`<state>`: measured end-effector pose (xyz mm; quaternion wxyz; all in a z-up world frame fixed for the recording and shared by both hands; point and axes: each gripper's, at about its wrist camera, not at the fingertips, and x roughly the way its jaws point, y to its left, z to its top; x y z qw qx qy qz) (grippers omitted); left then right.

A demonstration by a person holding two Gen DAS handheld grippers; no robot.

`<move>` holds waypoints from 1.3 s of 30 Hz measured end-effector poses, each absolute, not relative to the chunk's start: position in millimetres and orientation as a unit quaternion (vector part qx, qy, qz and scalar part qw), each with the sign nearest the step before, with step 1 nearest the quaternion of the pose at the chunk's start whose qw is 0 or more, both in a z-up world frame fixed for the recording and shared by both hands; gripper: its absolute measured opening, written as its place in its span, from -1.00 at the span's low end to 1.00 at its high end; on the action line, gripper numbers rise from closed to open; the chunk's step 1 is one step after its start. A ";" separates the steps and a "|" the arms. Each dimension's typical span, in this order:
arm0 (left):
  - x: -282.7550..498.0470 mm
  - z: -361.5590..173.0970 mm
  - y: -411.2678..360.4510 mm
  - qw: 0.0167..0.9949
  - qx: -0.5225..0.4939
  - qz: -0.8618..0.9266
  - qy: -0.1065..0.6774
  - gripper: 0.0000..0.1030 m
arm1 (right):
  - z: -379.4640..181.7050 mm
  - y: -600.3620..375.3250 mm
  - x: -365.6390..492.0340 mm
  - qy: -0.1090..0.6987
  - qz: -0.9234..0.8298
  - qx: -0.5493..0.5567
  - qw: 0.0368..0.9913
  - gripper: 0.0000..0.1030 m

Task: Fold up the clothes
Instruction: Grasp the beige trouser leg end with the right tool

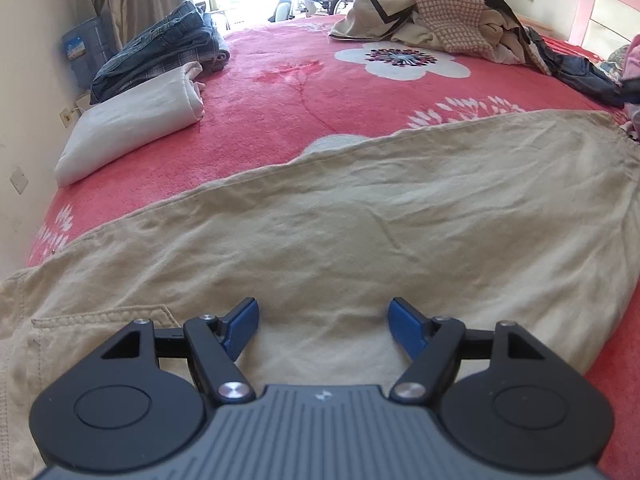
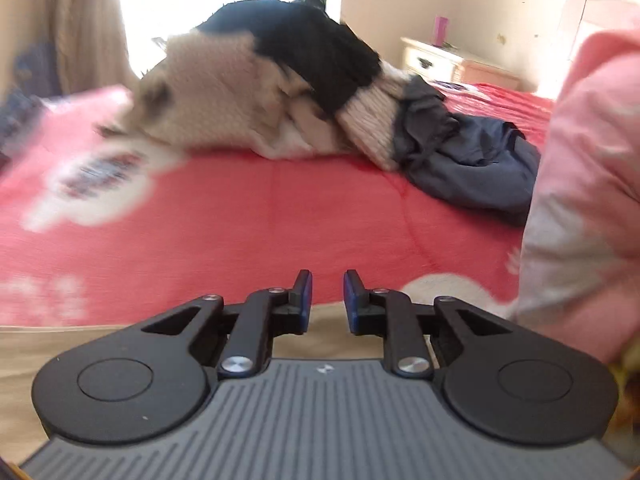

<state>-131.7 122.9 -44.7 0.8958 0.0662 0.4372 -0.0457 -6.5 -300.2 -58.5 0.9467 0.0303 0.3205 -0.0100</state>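
1. Beige trousers [image 1: 360, 220]: laid flat across the near part of the bed, a stitched pocket at the near left, the far edge running on a slant toward the right; judged spread out so that the next fold can be taken over a smooth layer

2. Left gripper [image 1: 323, 326]: angled down over the near middle of the trousers, blue pads spread wide with bare cloth between them, nothing pinched; judged poised to take hold of the cloth

3. Right gripper [image 2: 327, 300]: pads a narrow gap apart, nothing between them, set above the near beige strip [image 2: 60, 344] that is likely the same trousers; grips nothing

4. Red floral blanket [image 1: 280, 92]: covers the bed and serves as the folding surface

5. Folded white cloth [image 1: 132, 128]: near the left edge of the bed; beyond it a stack of folded jeans [image 1: 168, 48]; judged the pile of finished items, kept apart from the working area

6. Heap of unfolded clothes [image 1: 432, 20]: far right, beige knit, black and dark blue pieces tumbled together; judged still awaiting folding

7. Left wrist view only: the whole spread of the trousers, the pocket, the finished pile at left

8. Right wrist view only, blurred at left: a pink patterned cloth [image 2: 588, 184] close at right, a pale bedside cabinet [image 2: 440, 60] far right with a pink cup [image 2: 441, 30] on top
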 end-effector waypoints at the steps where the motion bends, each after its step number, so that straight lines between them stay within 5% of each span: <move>1: -128.8 -44.9 124.7 0.896 0.062 -0.044 0.437 0.44 | -52.4 -299.8 -25.3 0.318 0.008 0.059 0.946 -0.56; 14: -113.8 -48.0 126.8 0.898 0.051 -0.027 0.437 0.47 | -128.7 -364.6 -162.3 0.351 -0.055 0.445 0.822 -0.30; 26: -112.8 -48.2 123.6 0.897 0.053 -0.019 0.438 0.47 | -153.0 -385.6 -97.2 0.260 -0.046 0.514 0.816 -0.21; 29: -113.4 -48.2 123.7 0.897 0.054 -0.019 0.437 0.47 | -147.2 -381.1 -91.3 0.261 -0.062 0.482 0.834 -0.35; 33: -114.9 -48.2 123.4 0.899 0.056 -0.020 0.434 0.47 | -139.8 -374.3 -89.8 0.263 -0.076 0.450 0.850 -0.82; 39: -116.6 -48.8 123.3 0.901 0.056 -0.021 0.430 0.47 | -104.6 -349.8 -95.1 0.244 -0.040 0.399 0.883 -0.91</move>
